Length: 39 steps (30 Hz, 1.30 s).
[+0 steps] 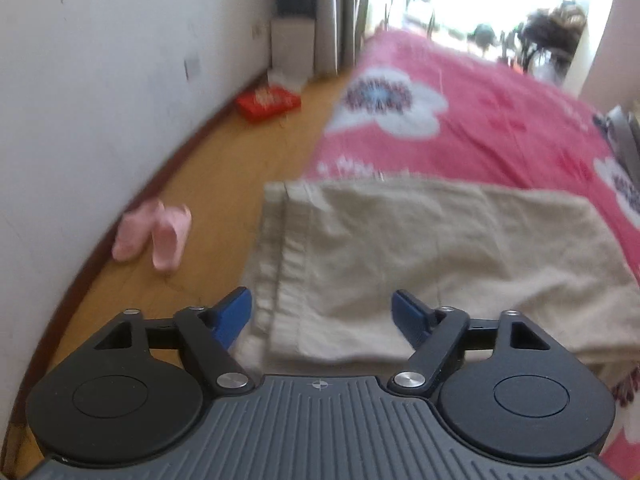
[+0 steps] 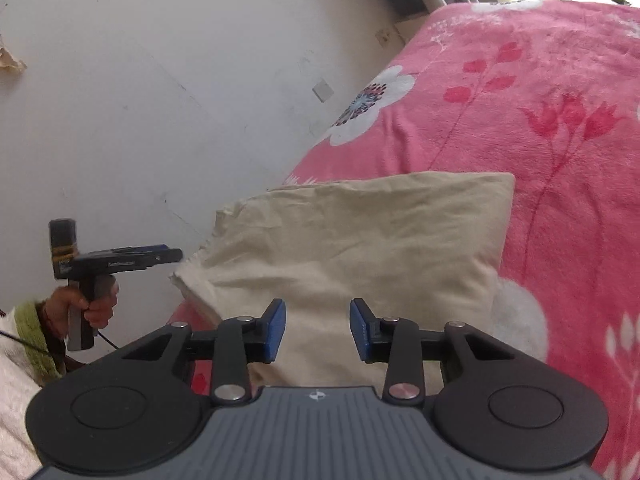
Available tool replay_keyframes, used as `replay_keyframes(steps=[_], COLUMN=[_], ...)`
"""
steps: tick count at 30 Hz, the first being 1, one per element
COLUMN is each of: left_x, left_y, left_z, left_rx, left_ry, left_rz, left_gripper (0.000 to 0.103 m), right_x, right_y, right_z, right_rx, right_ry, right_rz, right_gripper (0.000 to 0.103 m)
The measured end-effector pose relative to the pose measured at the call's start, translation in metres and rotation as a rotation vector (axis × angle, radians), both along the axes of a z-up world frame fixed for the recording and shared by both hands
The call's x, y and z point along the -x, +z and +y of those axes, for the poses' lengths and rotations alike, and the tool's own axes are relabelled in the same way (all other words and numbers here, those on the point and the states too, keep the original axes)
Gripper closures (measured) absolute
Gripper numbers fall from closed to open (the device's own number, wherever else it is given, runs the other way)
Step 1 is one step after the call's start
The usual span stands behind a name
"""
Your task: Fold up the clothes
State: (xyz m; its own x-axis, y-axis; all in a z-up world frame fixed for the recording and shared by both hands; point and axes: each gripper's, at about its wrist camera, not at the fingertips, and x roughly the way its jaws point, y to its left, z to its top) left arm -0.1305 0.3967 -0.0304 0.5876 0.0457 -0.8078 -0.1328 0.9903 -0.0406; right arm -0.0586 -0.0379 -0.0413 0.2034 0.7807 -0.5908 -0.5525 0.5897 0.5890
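Observation:
A beige garment lies folded into a rectangle at the near corner of a bed with a pink flowered blanket. Its stitched hem hangs over the bed's left edge. My left gripper hovers open above the garment's near left part, blue pads wide apart and not touching cloth. In the right wrist view the same garment lies on the blanket. My right gripper is open over the garment's near edge, with nothing gripped. The left gripper shows side-on just left of the garment, held by a hand.
A wooden floor runs between the bed and a white wall. A pair of pink slippers and a red packet lie on the floor. A bright window and curtain stand beyond the bed's far end.

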Motion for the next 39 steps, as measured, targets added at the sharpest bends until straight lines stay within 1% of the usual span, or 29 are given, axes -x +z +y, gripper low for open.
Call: replay_keyframes(steps=[2,4,8,10,12,15,17,18,21,22,23,24,25,26,27,30,32,34,36,39], left_x=[0.004,0.013,0.024,0.025,0.023,0.021,0.017,0.016,0.015,0.014,0.014,0.013,0.012,0.011,0.01,0.015,0.023,0.028,0.026,0.025], left_y=[-0.001,-0.001,-0.001,-0.005,-0.007,-0.01,-0.014,-0.018,-0.025,-0.027,-0.028,-0.03,-0.031,-0.032,-0.031,-0.012,0.009,0.017,0.004,-0.03], left_z=[-0.003,-0.005,-0.006,-0.004,0.0,0.015,0.027,0.032,0.046,0.047,0.049,0.049,0.048,0.046,0.045,0.036,0.026,0.018,0.019,0.029], left_rx=[0.014,0.028,0.08,0.106,0.141,0.268,0.348,0.376,0.461,0.469,0.477,0.478,0.462,0.446,0.431,0.394,0.359,0.295,0.249,0.213], left_ry=[0.003,0.012,0.027,0.043,0.079,0.15,0.207,0.241,0.341,0.358,0.375,0.391,0.405,0.418,0.43,0.453,0.426,0.388,0.394,0.434], left_rz=[0.028,0.027,0.035,0.052,0.053,0.035,0.043,0.052,0.052,0.052,0.052,0.054,0.059,0.064,0.061,-0.022,-0.099,-0.128,-0.086,-0.005], left_gripper=[0.036,0.04,0.043,0.045,0.046,0.046,0.046,0.048,0.055,0.064,0.074,0.081,0.095,0.098,0.1,0.101,0.101,0.101,0.101,0.1], right_x=[0.006,0.012,0.027,0.031,0.033,0.035,0.035,0.035,0.035,0.035,0.035,0.035,0.035,0.035,0.035,0.035,0.035,0.035,0.031,0.027], right_y=[-0.004,-0.005,0.0,0.0,-0.001,-0.001,0.0,0.001,0.002,0.003,0.003,0.003,0.002,0.002,0.002,0.002,0.002,0.002,-0.004,-0.014], right_z=[0.0,0.002,0.013,0.019,0.023,0.023,0.022,0.022,0.022,0.022,0.023,0.024,0.025,0.025,0.025,0.022,0.018,0.014,0.012,0.008], right_rx=[-0.011,-0.025,-0.028,-0.032,-0.04,-0.056,-0.064,-0.063,-0.059,-0.057,-0.057,-0.056,-0.056,-0.053,-0.051,-0.044,-0.038,-0.033,-0.032,-0.021], right_ry=[-0.002,-0.001,0.028,0.043,0.048,0.033,0.025,0.022,0.016,0.015,0.013,0.012,0.01,0.007,0.006,-0.002,-0.008,-0.015,-0.028,-0.047], right_rz=[0.008,0.001,-0.053,-0.058,-0.049,-0.03,-0.017,-0.016,-0.017,-0.018,-0.018,-0.018,-0.018,-0.017,-0.016,-0.02,-0.026,-0.03,-0.01,0.02], right_gripper=[0.066,0.068,0.069,0.069,0.069,0.069,0.069,0.069,0.069,0.069,0.069,0.069,0.069,0.069,0.069,0.069,0.069,0.069,0.069,0.069])
